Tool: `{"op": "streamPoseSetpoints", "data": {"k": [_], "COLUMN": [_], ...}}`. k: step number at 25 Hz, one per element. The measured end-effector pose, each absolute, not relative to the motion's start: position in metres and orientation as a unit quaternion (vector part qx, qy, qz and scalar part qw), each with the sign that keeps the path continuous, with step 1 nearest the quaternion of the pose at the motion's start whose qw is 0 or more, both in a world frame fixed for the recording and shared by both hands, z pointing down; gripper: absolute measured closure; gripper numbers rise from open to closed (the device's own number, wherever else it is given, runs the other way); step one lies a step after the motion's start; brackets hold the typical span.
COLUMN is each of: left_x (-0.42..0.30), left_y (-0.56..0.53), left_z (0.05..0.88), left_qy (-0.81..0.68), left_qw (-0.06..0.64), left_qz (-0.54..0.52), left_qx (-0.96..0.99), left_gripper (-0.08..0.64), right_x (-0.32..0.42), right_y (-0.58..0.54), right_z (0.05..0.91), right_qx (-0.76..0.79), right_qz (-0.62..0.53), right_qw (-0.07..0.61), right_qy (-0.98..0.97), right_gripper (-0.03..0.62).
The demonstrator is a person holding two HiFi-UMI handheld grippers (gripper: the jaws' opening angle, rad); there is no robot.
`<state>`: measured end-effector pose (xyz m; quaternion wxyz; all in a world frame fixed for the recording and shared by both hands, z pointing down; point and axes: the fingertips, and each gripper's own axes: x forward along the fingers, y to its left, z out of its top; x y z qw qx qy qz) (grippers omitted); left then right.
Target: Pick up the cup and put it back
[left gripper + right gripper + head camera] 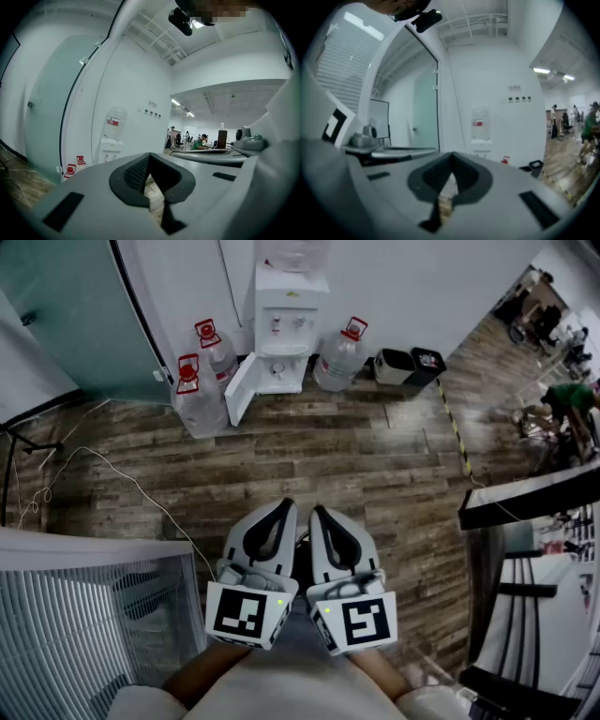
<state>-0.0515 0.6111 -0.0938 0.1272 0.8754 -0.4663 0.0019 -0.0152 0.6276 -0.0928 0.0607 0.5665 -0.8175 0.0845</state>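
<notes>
Grippers: we hold left gripper (pixel 284 506) and right gripper (pixel 320 513) side by side over wooden floor (pixel 375 456) | fingers (pixel 134 174): both pairs closed together, empty | ahead: water dispenser (pixel 287 329)

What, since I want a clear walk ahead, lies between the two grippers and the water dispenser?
Only bare wooden floor lies between the left gripper, the right gripper and the water dispenser; the head view shows it.

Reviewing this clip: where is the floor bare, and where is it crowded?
Bare wood floor spreads from the left gripper and right gripper, both shut, up to the water dispenser. It is crowded around that: water jugs on both sides, bins to its right. A cable crosses the floor at left.
</notes>
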Motion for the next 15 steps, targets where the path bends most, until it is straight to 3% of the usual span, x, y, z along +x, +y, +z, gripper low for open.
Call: {"op": "streamPoseSetpoints", "data": {"k": [15], "left_x": [-0.0472], "left_y": [0.6147], "left_z": [-0.0892], "left_qy": [-0.465], "left_qw": [0.138], "left_qz": [-0.007], "left_qx": [0.875], "left_gripper": [0.552], "right_x": [-0.0063], "right_y": [0.6301], "right_z": [-0.0866], "right_qx": [0.571], "right_qz": [0.094], "right_qw": [0.057], "right_qy": [-0.814], "right_gripper": [0.569]}}
